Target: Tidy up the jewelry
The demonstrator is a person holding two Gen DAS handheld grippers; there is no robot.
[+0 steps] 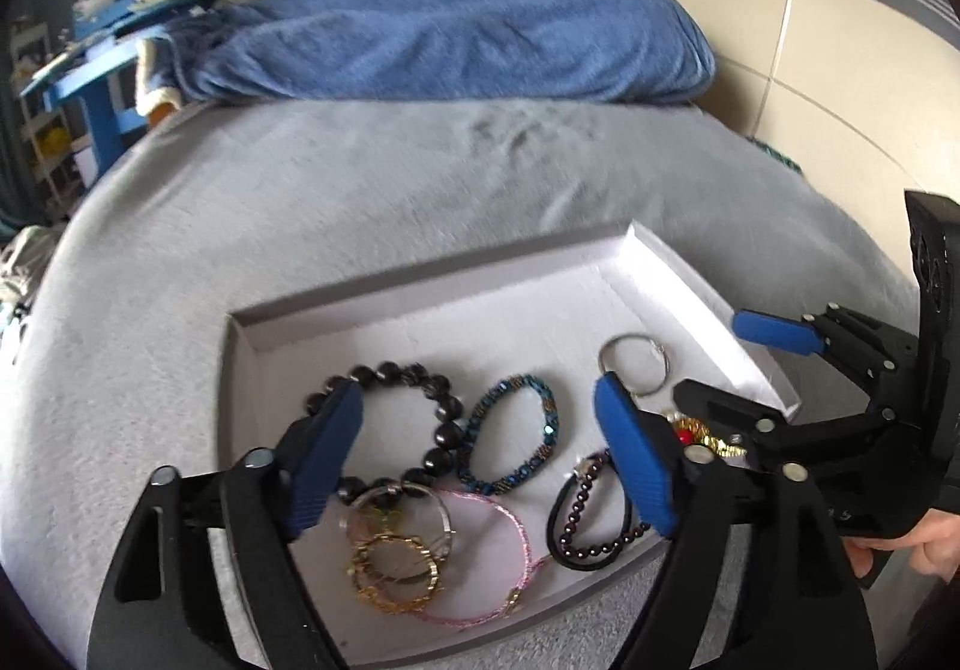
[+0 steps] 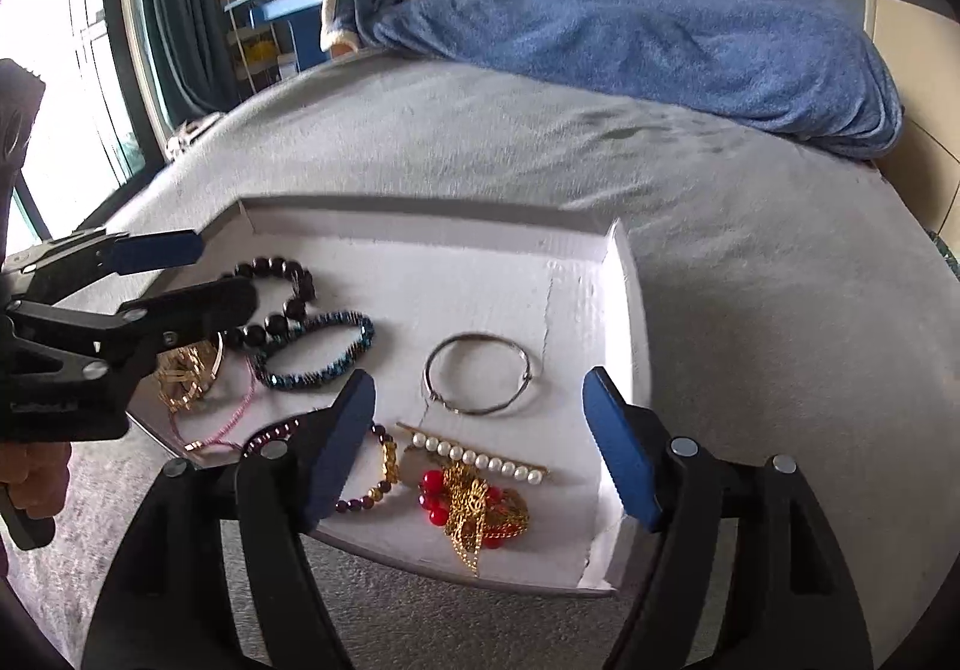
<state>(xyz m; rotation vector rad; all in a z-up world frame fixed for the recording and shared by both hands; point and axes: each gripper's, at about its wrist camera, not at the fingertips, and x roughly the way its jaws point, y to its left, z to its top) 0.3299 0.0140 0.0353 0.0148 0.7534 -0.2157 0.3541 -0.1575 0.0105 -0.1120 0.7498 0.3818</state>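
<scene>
A white cardboard tray (image 1: 420, 304) (image 2: 624, 274) lies on the grey bed and holds the jewelry. In the left wrist view I see a black bead bracelet (image 1: 420, 376), a blue beaded bracelet (image 1: 510, 436), a silver ring (image 1: 636, 364), gold bangles (image 1: 396, 568), a pink cord bangle (image 1: 516, 544) and a dark purple bead bracelet (image 1: 591, 526). The right wrist view adds a pearl hair pin (image 2: 480, 457) and a red bead and gold chain piece (image 2: 474, 508). My left gripper (image 1: 480, 460) is open above the bracelets. My right gripper (image 2: 480, 442) is open above the pearl pin.
A blue blanket (image 1: 456, 34) (image 2: 660, 40) is bunched at the far end of the bed. A blue desk with books (image 1: 120, 10) stands beyond the bed. A window with dark curtains (image 2: 90, 70) is at the left. A wardrobe (image 1: 840, 10) is at the right.
</scene>
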